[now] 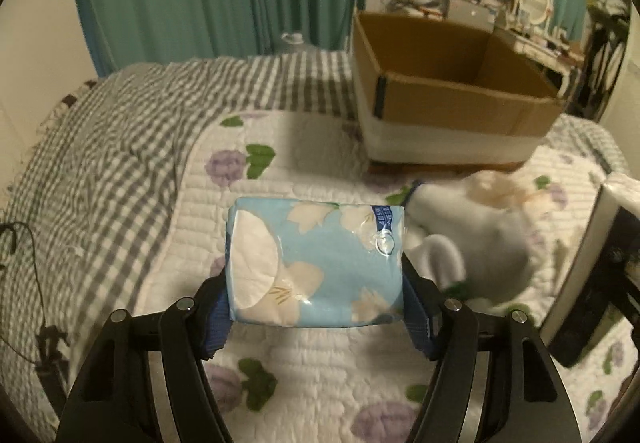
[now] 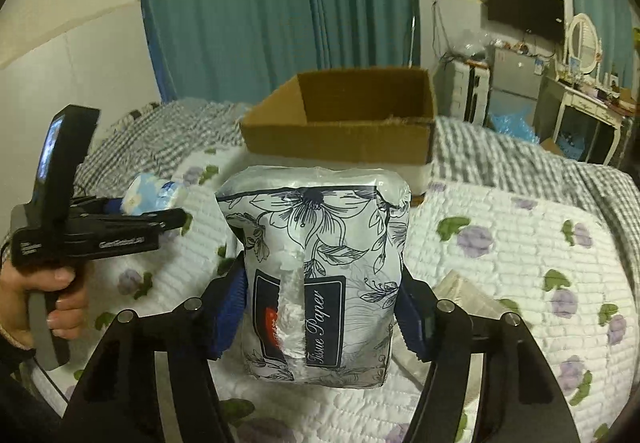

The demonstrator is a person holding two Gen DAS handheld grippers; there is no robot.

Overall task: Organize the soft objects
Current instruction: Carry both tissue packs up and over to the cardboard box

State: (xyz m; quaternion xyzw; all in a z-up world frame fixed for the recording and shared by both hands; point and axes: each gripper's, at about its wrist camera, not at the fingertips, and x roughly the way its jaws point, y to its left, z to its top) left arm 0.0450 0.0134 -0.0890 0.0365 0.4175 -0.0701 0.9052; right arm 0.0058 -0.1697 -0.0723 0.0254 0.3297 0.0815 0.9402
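My left gripper (image 1: 316, 307) is shut on a light blue tissue pack with white flowers (image 1: 316, 263) and holds it above the quilt. It also shows at the left of the right wrist view (image 2: 154, 199). My right gripper (image 2: 320, 307) is shut on a white tissue pack with a dark flower print, labelled "Tissue Paper" (image 2: 320, 271), held upright above the bed. An open cardboard box (image 1: 452, 91) stands on the bed beyond both grippers, also seen in the right wrist view (image 2: 344, 123). A white soft toy (image 1: 476, 235) lies blurred to the right of the blue pack.
The bed has a white floral quilt (image 1: 280, 163) and a grey checked blanket (image 1: 104, 131). Teal curtains (image 2: 272, 3) hang behind. A dresser with a mirror (image 2: 584, 55) and a wall TV (image 2: 524, 7) stand at the right. A pale flat packet (image 2: 468, 295) lies on the quilt.
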